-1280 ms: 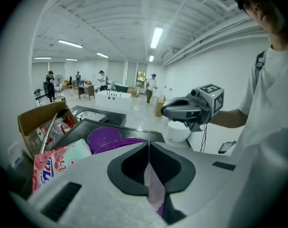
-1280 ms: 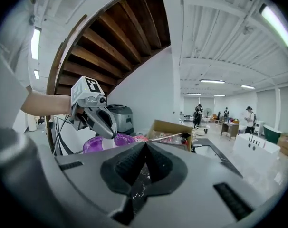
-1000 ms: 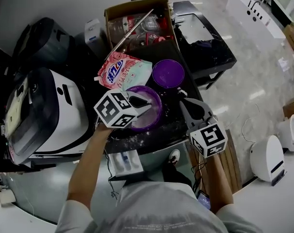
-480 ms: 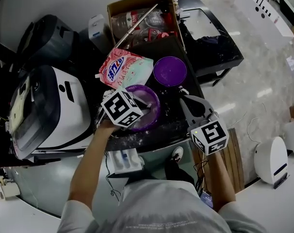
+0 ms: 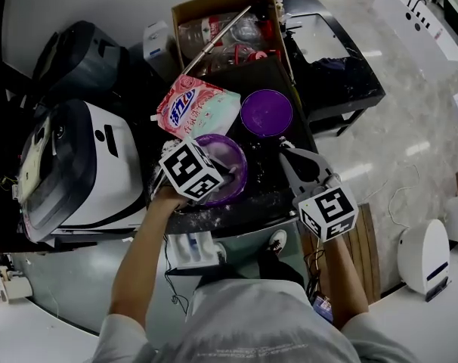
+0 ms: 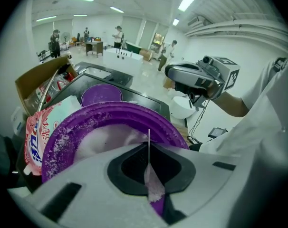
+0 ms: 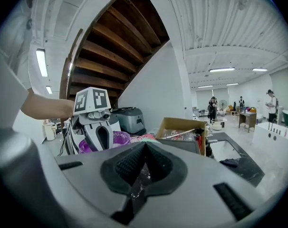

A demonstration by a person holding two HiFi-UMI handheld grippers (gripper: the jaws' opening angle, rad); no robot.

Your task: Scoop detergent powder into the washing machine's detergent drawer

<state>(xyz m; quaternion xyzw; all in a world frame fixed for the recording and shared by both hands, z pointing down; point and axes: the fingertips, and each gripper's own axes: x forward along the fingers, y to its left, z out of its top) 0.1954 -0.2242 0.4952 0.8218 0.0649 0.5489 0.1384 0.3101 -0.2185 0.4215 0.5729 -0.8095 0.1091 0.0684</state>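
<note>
**Firmly pinched: a scoop handle over the bowl of powder**

Left fingers (image 6: 129,167) are pressed together on the thin, pale scoop handle (image 6: 153,186), seen edge-on and dusted with grains. The left gripper (image 6: 148,151) points down into the purple bowl (image 6: 68,137), which holds the white powder (image 6: 101,141). The scoop's cup end cannot be made out.

The right gripper (image 7: 144,160) has its fingers brought together with nothing between them. It hangs over the dark bench (image 5: 274,180), right of the bowl and apart from it.

Behind the bowl lie a pink detergent bag (image 5: 195,108) and a purple lid (image 5: 266,112), side by side. Beyond them stands a cardboard box (image 5: 214,10).

A white drawer (image 5: 193,249) with compartments juts out below the bench's near edge, on the left gripper's side.
</note>
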